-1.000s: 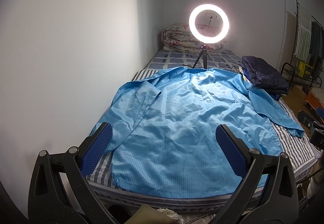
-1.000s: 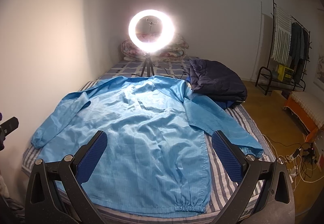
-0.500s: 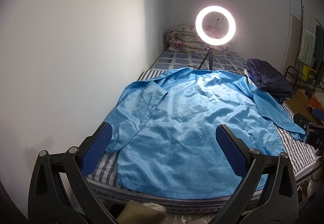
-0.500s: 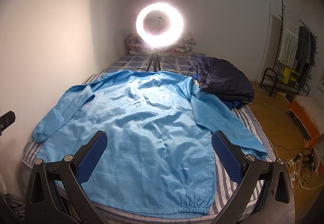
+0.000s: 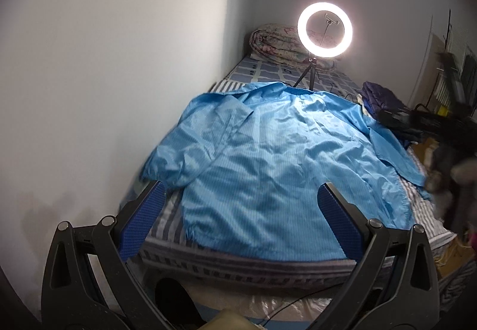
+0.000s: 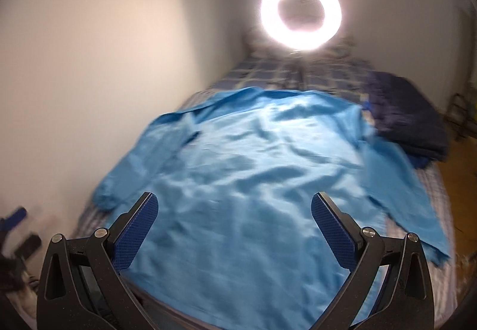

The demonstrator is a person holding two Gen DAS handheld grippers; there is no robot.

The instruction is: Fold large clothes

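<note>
A large light-blue long-sleeved jacket (image 5: 277,163) lies spread flat on a striped bed, hem toward me, collar toward the far end. It also shows in the right wrist view (image 6: 253,181), blurred. Its left sleeve (image 5: 193,151) is bent along the wall side; its right sleeve (image 6: 396,190) runs toward the bed's right edge. My left gripper (image 5: 241,213) is open and empty, held off the foot of the bed before the hem. My right gripper (image 6: 234,222) is open and empty above the jacket's lower part.
A lit ring light on a tripod (image 5: 325,29) stands on the bed beyond the collar. A rolled floral quilt (image 5: 277,43) lies at the far end. A dark navy garment (image 6: 408,118) lies at the right. A white wall (image 5: 119,61) runs along the left. Cluttered floor at right.
Both grippers have swung to the right and moved; the jacket sits more centred in the views. The right view is now motion-blurred and closer over the jacket. The jacket itself has not moved.
</note>
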